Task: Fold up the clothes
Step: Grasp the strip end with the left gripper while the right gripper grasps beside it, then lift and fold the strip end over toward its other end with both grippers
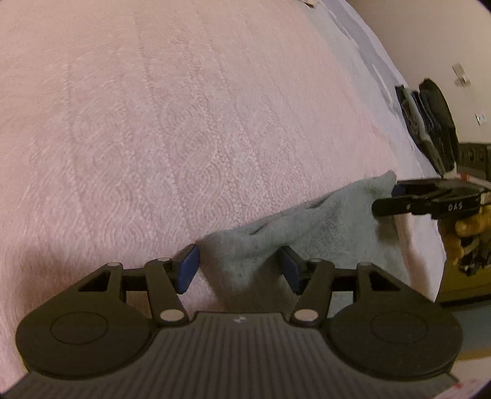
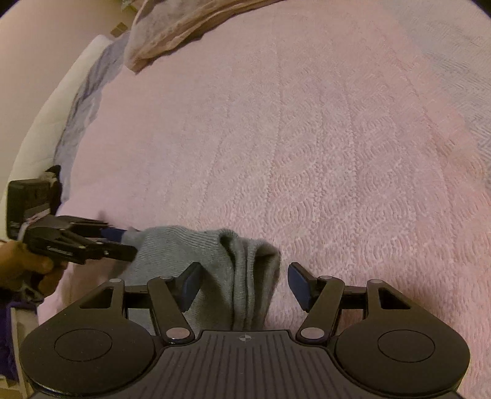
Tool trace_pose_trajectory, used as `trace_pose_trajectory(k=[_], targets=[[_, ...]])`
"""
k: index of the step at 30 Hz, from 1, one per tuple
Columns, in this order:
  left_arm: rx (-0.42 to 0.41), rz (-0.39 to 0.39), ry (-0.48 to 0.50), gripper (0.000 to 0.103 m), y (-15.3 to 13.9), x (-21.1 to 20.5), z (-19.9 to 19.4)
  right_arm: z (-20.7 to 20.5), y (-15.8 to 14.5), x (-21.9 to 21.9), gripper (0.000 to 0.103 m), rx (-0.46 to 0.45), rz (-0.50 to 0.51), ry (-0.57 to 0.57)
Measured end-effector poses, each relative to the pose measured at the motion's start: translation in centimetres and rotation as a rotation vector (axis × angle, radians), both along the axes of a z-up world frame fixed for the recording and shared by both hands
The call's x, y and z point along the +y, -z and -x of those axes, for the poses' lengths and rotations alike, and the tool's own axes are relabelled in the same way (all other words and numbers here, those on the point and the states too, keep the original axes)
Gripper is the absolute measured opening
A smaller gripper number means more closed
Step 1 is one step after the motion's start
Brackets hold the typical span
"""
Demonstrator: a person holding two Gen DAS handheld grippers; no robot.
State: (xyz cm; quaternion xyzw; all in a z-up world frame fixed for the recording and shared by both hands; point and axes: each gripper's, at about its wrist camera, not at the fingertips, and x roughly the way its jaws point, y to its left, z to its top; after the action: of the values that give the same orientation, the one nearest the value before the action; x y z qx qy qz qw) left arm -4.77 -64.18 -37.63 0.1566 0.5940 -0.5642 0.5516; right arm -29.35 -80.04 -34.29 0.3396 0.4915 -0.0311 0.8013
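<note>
A small grey knitted garment (image 1: 307,227) lies bunched in a long strip on the pink bedspread (image 1: 153,138). My left gripper (image 1: 240,267) is open, its blue pads on either side of one end of the strip. My right gripper (image 2: 245,285) is also open and straddles the other end of the garment (image 2: 245,270), which is folded into ridges there. Each gripper shows in the other's view: the right gripper (image 1: 387,199) at the strip's far end, the left gripper (image 2: 122,243) at the left. A person's hand (image 2: 30,267) holds the left one.
A stack of dark folded clothes (image 1: 429,122) sits near the bed's far right edge by a wall. A rumpled pale blanket (image 2: 184,27) lies at the top left, with a blue-grey sheet (image 2: 83,101) and a white bed edge (image 2: 43,122) along the left.
</note>
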Motion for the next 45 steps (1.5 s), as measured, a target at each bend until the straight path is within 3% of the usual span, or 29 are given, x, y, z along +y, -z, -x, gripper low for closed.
trace_pose_trajectory(k=[9,11,12,13,17,21,26,30,33,37,44,45], targets=[[-0.029,0.016,0.02,0.042,0.1,-0.1,0.8,-0.6,0.7,-0.7,0.057,-0.018,-0.072,0.006],[-0.039,0.027,0.008,0.038,-0.2,0.1,0.9,-1.0,0.9,-0.7,0.046,-0.006,-0.084,0.016],[-0.043,0.031,0.002,0.036,-0.3,0.3,1.0,-0.8,1.0,-0.9,0.031,-0.002,-0.097,0.024],[-0.047,0.036,-0.003,0.032,-0.4,0.5,0.9,-0.8,1.1,-1.0,0.023,-0.001,-0.116,0.023],[-0.08,0.072,-0.02,0.022,-1.7,1.2,1.2,-0.6,-0.4,-0.4,0.016,-0.029,-0.067,-0.016],[-0.152,0.147,0.002,0.018,-5.1,2.1,2.3,0.2,-3.6,1.0,0.015,-0.107,0.026,-0.091],[-0.268,0.291,0.058,0.017,-11.7,5.9,5.1,4.3,-8.6,3.8,0.015,-0.265,0.156,-0.195],[-0.355,0.383,0.114,0.017,-16.3,10.9,9.5,9.7,-11.6,7.3,0.015,-0.366,0.223,-0.272],[-0.422,0.414,0.18,0.017,-18.0,14.7,13.9,13.5,-12.1,10.8,0.015,-0.369,0.277,-0.332],[-0.459,0.412,0.251,0.017,-17.5,18.9,18.9,17.8,-10.8,15.3,0.015,-0.33,0.324,-0.375],[-0.518,0.383,0.391,0.017,-12.3,23.2,24.2,22.2,-5.9,21.3,0.014,-0.214,0.457,-0.453],[-0.528,0.386,0.401,0.017,-11.5,23.9,24.4,22.8,-5.1,22.0,0.01,-0.2,0.467,-0.454]])
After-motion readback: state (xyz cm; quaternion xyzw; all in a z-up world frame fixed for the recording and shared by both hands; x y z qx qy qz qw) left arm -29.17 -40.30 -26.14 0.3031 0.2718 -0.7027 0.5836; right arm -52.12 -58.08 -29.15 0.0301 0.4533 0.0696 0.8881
